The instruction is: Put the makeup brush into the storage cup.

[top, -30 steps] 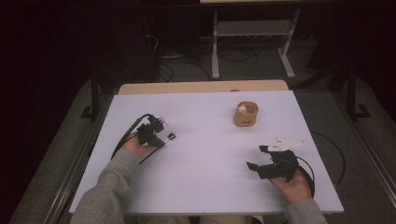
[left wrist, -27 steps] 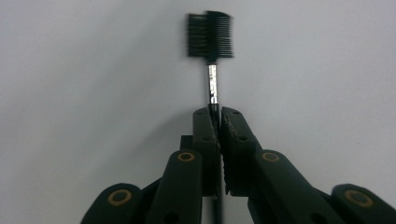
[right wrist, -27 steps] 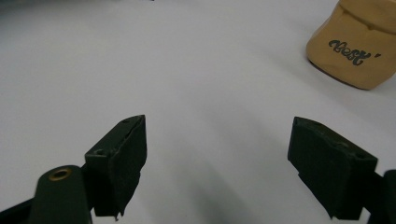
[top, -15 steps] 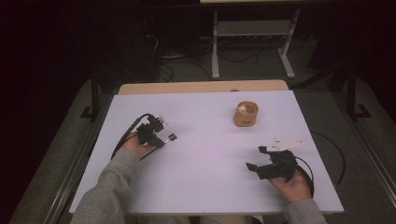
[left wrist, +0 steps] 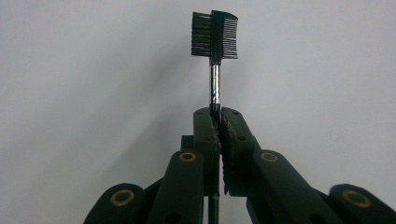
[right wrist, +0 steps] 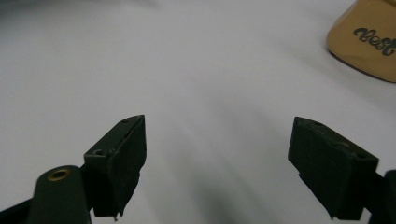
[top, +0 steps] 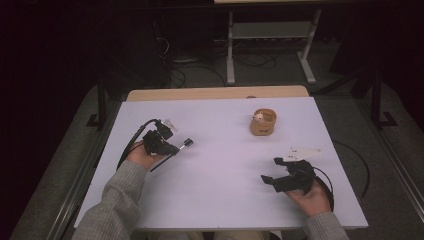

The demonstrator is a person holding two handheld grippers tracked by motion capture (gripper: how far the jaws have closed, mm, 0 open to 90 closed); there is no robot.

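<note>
Left gripper (left wrist: 218, 122) clamps small brush (left wrist: 214, 35), pickup done; right gripper (right wrist: 217, 154) wide, empty; tan cup (top: 263, 122) far right, drop-off likely left

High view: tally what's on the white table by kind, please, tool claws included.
Small black brow brush-and-comb with a metal stem, clamped in the left claw: 1
Tan round holder with dark lettering, something small and pale inside: 1
Hand-held black claws: 2, left claw shut, right claw open
Total: 4

High view looks forward, down over whole desk (top: 220, 175); both gripper views sit close above same desk surface.
</note>
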